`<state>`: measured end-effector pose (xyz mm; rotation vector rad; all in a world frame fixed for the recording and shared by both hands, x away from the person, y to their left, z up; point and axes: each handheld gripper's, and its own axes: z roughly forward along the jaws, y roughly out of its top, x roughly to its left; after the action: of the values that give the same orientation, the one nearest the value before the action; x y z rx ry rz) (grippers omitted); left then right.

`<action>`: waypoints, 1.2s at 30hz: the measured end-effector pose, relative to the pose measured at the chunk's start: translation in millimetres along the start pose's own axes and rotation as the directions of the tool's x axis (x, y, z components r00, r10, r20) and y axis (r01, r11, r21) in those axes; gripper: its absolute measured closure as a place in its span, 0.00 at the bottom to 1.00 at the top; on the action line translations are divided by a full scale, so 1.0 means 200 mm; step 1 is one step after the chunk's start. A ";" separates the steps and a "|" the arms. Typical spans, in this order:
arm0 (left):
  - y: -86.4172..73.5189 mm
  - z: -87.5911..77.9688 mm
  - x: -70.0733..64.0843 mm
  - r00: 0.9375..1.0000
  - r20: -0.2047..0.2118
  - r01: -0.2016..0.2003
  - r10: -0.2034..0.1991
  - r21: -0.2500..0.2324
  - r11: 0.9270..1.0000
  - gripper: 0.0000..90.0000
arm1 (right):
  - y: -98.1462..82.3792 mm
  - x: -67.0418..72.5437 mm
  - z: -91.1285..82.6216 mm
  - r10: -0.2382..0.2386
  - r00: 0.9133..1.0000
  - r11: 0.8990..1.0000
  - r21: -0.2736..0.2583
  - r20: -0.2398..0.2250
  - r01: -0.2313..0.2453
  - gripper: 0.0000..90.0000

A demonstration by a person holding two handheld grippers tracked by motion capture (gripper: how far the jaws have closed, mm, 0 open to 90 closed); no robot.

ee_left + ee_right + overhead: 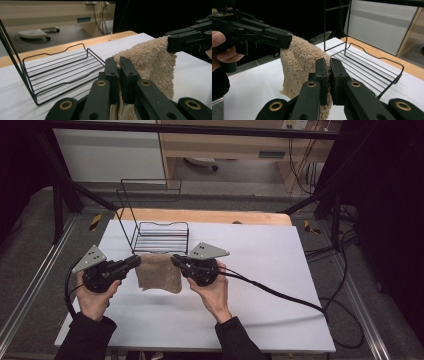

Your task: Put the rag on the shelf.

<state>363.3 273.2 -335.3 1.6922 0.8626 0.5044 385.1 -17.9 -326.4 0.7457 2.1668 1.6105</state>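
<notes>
- Terry cloth, beige and shaggy-looped, forms the towel that hangs between the two grippers above the white table, its lower edge drooping toward the surface.
- At the left, the left gripper has its black jaws clamped on one upper corner of the towel; the left gripper view shows pile squeezed between the pads.
- Just behind the towel stands a black wire rack, thin rods forming a shallow rectangular tray with a tall open frame; nothing lies in it.
- At the right, the right gripper pinches the opposite upper corner, jaws closed on the fabric.
</notes>
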 end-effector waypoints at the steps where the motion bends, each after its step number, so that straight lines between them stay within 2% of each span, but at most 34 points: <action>1: 0.01 0.00 0.00 1.000 0.001 -0.001 0.001 -0.005 1.000 0.95 | 0.00 0.00 0.00 0.000 1.000 1.000 0.000 0.000 0.000 0.95; 9: 0.07 -0.01 0.00 1.000 0.003 -0.018 0.018 -0.035 0.999 0.95 | 0.05 0.00 -0.03 -0.010 1.000 1.000 -0.023 0.002 0.010 0.95; 18: 0.14 -0.02 0.00 1.000 -0.006 -0.025 0.025 -0.091 0.996 0.95 | 0.14 -0.01 -0.05 -0.033 0.999 0.997 -0.064 0.024 0.034 0.95; 36: 0.29 -0.02 0.02 0.999 -0.037 -0.036 0.030 -0.185 0.982 0.95 | 0.28 -0.03 -0.06 -0.059 0.997 0.989 -0.130 0.059 0.066 0.95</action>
<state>378.9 271.6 -279.2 1.5332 0.7878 0.6191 394.3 -18.1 -269.7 0.6675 2.0033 1.6623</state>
